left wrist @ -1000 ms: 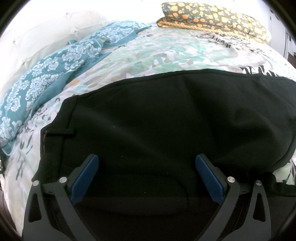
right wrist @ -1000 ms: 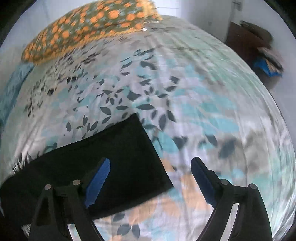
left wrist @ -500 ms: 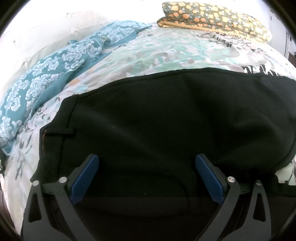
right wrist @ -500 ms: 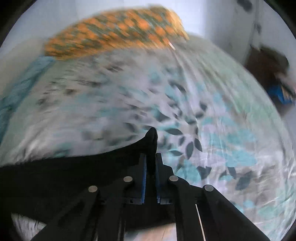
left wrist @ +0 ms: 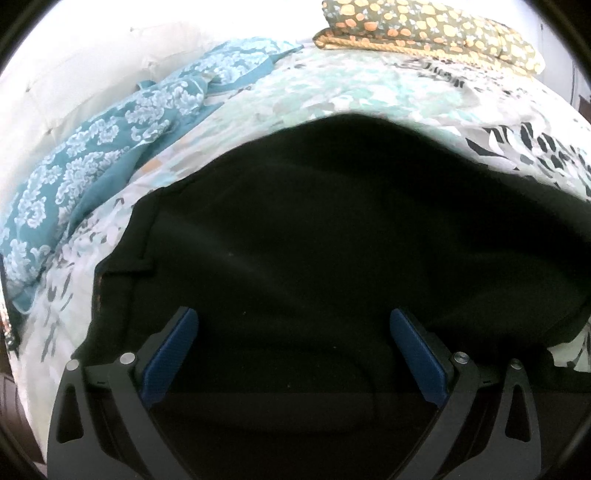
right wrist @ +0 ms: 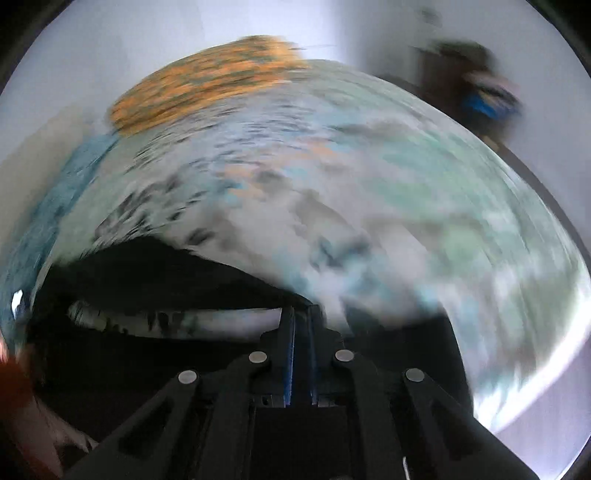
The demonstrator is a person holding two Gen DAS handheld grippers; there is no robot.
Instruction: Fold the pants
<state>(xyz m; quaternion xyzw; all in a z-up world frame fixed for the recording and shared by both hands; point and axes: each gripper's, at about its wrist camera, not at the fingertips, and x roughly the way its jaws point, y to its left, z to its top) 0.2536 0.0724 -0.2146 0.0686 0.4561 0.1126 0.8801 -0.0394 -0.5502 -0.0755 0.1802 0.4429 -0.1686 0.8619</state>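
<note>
Black pants (left wrist: pixel 332 221) lie across the floral bedsheet (left wrist: pixel 332 85), and their far edge humps up in a fold. My left gripper (left wrist: pixel 291 317) is open, its blue pads (left wrist: pixel 170 350) spread wide just over the waist end with nothing pinched. In the blurred right wrist view my right gripper (right wrist: pixel 302 314) is nearly closed on a lifted end of the pants (right wrist: pixel 166 273). Black cloth sits between its pads while the jaws are opening slightly. The cloth stretches from the fingertips off to the left, above the sheet (right wrist: pixel 369 221).
A teal patterned blanket (left wrist: pixel 110 147) is bunched along the bed's left side. An orange-flowered pillow (left wrist: pixel 424 26) lies at the head of the bed, blurred in the right view (right wrist: pixel 207 85). Dark furniture (right wrist: pixel 476 92) stands beyond the bed's far right corner.
My right gripper went from open over the pants' leg end to closed on it, then swept fast leftward carrying the cloth. The pants' far edge rose into a hump. My left gripper stayed still.
</note>
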